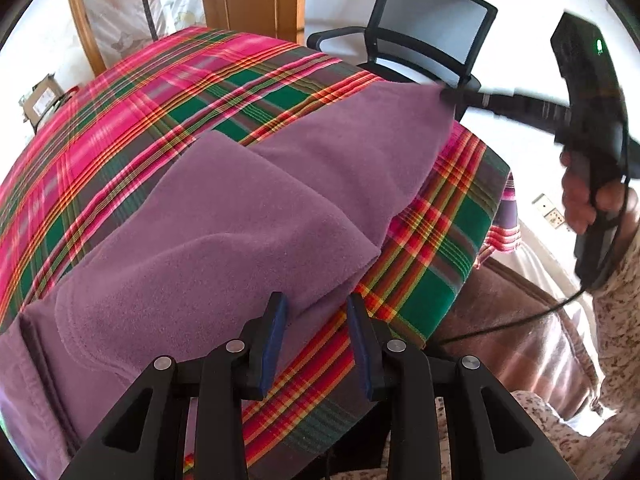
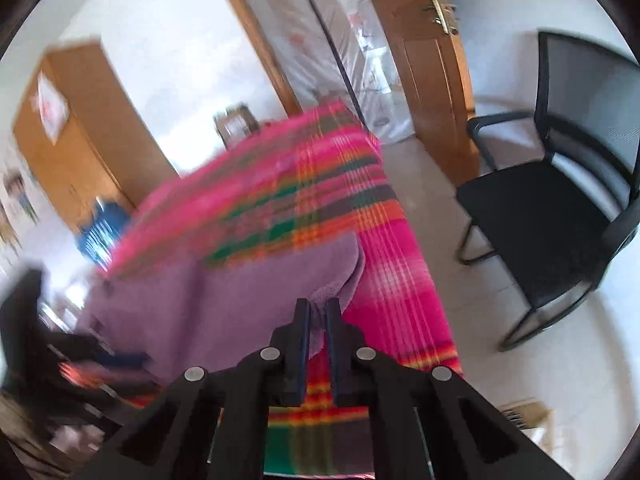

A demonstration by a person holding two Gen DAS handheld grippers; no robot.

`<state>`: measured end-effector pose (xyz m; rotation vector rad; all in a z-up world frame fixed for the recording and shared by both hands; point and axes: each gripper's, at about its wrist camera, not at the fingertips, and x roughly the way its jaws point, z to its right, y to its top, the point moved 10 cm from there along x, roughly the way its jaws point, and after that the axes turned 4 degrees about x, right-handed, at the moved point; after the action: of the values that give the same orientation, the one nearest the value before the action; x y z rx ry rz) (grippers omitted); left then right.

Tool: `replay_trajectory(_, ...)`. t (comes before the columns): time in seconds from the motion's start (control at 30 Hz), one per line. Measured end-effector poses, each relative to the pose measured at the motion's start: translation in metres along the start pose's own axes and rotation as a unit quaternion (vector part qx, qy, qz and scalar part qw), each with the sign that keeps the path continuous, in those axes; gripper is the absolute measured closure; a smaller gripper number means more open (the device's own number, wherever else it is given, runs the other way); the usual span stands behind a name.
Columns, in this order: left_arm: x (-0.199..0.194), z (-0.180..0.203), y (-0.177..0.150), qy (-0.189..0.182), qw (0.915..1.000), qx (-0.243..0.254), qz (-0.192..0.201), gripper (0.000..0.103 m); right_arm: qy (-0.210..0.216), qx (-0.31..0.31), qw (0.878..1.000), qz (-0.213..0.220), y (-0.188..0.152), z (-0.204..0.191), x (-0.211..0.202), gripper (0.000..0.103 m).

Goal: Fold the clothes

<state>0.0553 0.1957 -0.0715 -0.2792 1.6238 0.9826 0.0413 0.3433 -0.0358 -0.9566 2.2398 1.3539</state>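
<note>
A purple fleece garment [image 1: 224, 216] lies partly folded on a table under a pink, green and red plaid cloth [image 1: 132, 120]. My left gripper [image 1: 316, 312] hovers over the garment's near edge with its jaws apart, and nothing is pinched between them. My right gripper [image 1: 446, 94], held by a hand [image 1: 580, 200], has the garment's far corner lifted to a point. In the right wrist view the right gripper [image 2: 318, 306] stands nearly closed, with a bunch of the purple garment [image 2: 224, 304] between its pads. That view is blurred.
A black mesh office chair [image 1: 432, 32] [image 2: 560, 208] stands just past the table's far right corner. A wooden door [image 2: 432, 80] and a wooden cabinet [image 2: 80, 136] lie beyond. A brown cushioned seat [image 1: 520, 328] and a black cable [image 1: 520, 320] are below the table's right edge.
</note>
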Motion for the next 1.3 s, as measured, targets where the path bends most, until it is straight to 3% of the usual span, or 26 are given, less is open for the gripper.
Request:
replay_trajectory(0.13, -0.004, 0.001, 0.001, 0.008, 0.9999, 0.002, 0.007, 0.071, 0.033, 0.033, 0.999, 0.018, 0.030, -0.008, -0.011, 0.095)
replay_trajectory(0.53, -0.018, -0.005, 0.013, 0.048, 0.9985, -0.009, 0.026, 0.071, 0.032, -0.006, 0.999, 0.015, 0.079, -0.055, 0.025, 0.095)
replay_trajectory(0.7, -0.030, -0.014, 0.022, 0.074, 0.9961, -0.015, 0.045, 0.071, 0.036, 0.007, 0.999, 0.005, 0.097, -0.054, 0.047, 0.095)
replay_trajectory(0.87, -0.018, -0.031, 0.021, 0.106, 0.9936, -0.029, 0.026, 0.071, 0.039, 0.030, 0.999, -0.004, 0.095, -0.048, 0.058, 0.095)
replay_trajectory(0.97, -0.018, -0.033, 0.025, 0.101, 0.9937, -0.029, 0.039, 0.077, 0.033, 0.027, 0.999, -0.002, 0.093, -0.045, 0.052, 0.095)
replay_trajectory(1.0, -0.019, -0.033, 0.026, 0.096, 0.9939, -0.031, 0.045, 0.093, 0.032, 0.025, 0.999, -0.001, 0.092, -0.044, 0.050, 0.095)
replay_trajectory(1.2, -0.039, -0.042, 0.029, 0.046, 0.9917, -0.092, 0.077, 0.094, 0.011, 0.018, 1.000, -0.001, 0.082, -0.031, 0.037, 0.095)
replay_trajectory(1.3, -0.039, -0.036, 0.025, 0.015, 0.9924, -0.098, 0.072, 0.094, 0.006, 0.021, 1.000, -0.006, 0.074, -0.025, 0.032, 0.095)
